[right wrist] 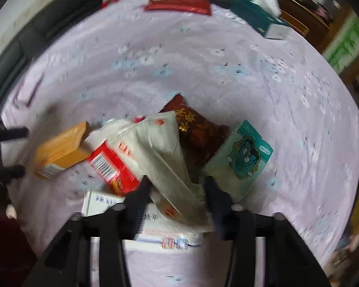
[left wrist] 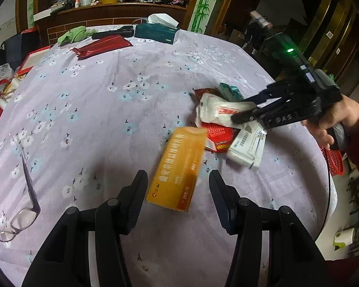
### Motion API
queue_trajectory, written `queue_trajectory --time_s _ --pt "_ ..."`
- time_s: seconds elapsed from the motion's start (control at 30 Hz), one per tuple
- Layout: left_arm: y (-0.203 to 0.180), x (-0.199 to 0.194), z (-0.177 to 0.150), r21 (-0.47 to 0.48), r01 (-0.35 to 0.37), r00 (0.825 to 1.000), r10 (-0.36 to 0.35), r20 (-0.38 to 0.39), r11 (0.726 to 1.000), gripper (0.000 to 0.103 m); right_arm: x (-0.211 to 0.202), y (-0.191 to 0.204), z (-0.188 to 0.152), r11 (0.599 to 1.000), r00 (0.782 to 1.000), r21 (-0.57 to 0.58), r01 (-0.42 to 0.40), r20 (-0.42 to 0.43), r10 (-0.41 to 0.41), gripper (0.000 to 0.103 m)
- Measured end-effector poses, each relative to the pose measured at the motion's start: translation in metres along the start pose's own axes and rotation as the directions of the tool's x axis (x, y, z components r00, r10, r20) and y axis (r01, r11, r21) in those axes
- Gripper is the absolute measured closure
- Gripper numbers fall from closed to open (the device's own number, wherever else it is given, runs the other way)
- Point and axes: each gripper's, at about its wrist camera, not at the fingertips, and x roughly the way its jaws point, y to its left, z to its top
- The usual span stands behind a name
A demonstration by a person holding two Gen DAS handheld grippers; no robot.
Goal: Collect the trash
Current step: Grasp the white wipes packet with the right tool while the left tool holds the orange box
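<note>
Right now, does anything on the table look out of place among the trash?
Yes: a pair of eyeglasses lies on the tablecloth at the left, apart from the wrapper pile. It looks like a belonging, not trash, so probably leave it.

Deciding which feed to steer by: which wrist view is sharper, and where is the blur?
Left wrist view: mostly sharp, only the orange box is motion-smeared. Right wrist view: smeared throughout, worst at the rim; the white wrapper between the right gripper fingers is readable only roughly.
</note>
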Motion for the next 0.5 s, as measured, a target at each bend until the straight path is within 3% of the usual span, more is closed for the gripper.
queue_trajectory --time_s 0.13,0.2,0.33,0.5 --pt "0.0 0.013 0.002 0.013 -0.012 0.999 0.012 -0.043 1.0 0.05 -0.015 -0.004 -0.017 0.991 0.997 0.134 0.003 0.081 -0.014 0.062" --pt "0.0 0.02 0.004 0.02 -0.035 0.997 0.037 -0.062 0.999 0.042 -0.029 -0.004 -0.027 0.977 0.99 0.213 -0.007 0.136 -0.022 0.062" --pt "0.003 0.04 0.008 0.014 -0.046 0.991 0.047 -0.125 0.999 0.039 -0.067 -0.006 -0.054 0.925 0.966 0.374 -0.069 0.255 -0.031 0.062" --pt "0.01 0.062 0.009 -0.055 -0.076 0.982 0.065 -0.176 0.996 0.039 -0.101 0.019 -0.086 0.886 0.943 0.447 -0.124 0.332 -0.036 0.062"
